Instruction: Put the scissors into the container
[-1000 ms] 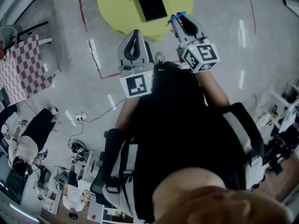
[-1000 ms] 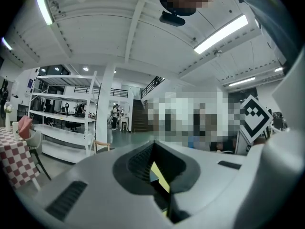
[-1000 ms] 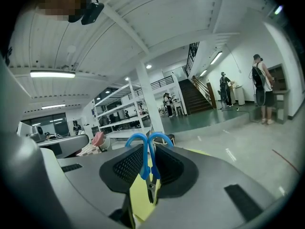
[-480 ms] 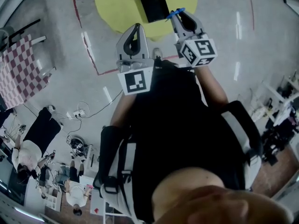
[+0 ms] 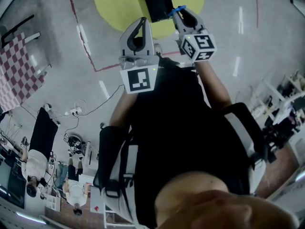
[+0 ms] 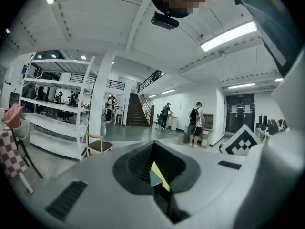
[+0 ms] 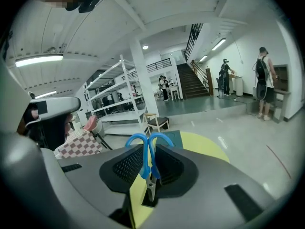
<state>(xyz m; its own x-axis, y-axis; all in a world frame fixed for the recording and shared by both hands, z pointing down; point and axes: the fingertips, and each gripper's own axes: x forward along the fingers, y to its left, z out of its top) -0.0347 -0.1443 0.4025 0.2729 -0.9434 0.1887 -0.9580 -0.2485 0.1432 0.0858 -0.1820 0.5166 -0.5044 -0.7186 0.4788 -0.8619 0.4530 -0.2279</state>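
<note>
In the head view my right gripper (image 5: 179,13) is shut on the scissors (image 5: 177,9), whose blue handles stick out past the fingertips. It hovers just right of the container (image 5: 158,3), a dark box with a teal top standing on the round yellow table (image 5: 112,4). In the right gripper view the scissors (image 7: 148,152) stand upright between the shut jaws, handles up, with the yellow table (image 7: 209,149) beyond. My left gripper (image 5: 141,22) is shut on nothing and is held beside the right one, near the table's front edge. In its own view the left gripper (image 6: 155,175) shows only a sliver of yellow between the jaws.
A chequered table (image 5: 16,70) stands at the left, and a red floor line (image 5: 82,39) runs past the yellow table. Cables (image 5: 76,111) and seated people (image 5: 35,142) are at the lower left. White shelving (image 6: 57,109) and a chair (image 7: 157,122) stand farther off.
Both grippers have shifted a little forward, nearer the yellow table and the container. The right gripper still holds the scissors, and the left stays shut.
</note>
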